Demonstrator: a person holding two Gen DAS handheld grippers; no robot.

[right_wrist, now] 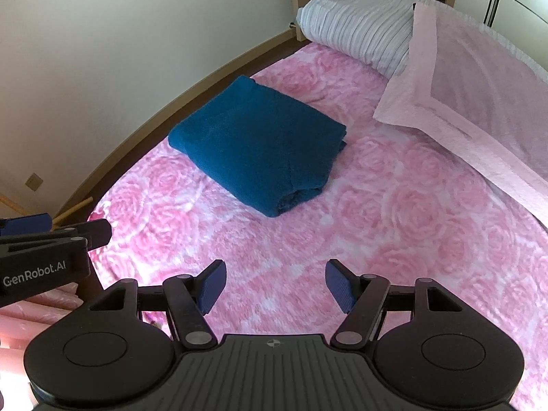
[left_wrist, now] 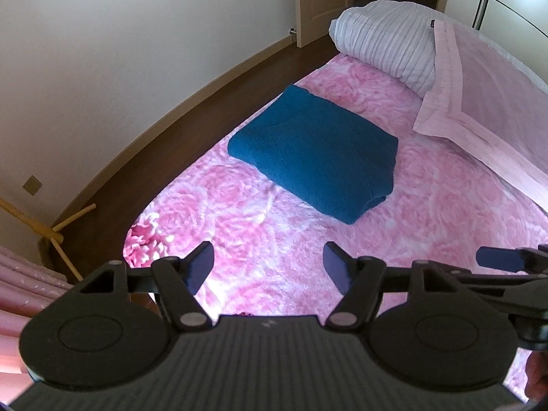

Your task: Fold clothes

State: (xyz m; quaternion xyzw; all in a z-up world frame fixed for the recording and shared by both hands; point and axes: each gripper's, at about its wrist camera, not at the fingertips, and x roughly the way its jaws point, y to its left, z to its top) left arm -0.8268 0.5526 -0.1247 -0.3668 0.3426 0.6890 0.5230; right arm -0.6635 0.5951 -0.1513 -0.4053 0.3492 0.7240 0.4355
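Observation:
A blue garment lies folded into a thick rectangle on the pink rose-patterned bedspread, near the bed's left edge. It also shows in the right wrist view. My left gripper is open and empty, held above the bedspread well short of the garment. My right gripper is open and empty too, beside the left one and equally far back. The right gripper's fingertip shows at the right edge of the left wrist view. The left gripper's body shows at the left edge of the right wrist view.
A pink pillow and a rolled striped white quilt lie at the head of the bed. A brown floor strip and white wall run along the left. A wooden stand and pink fabric are at lower left.

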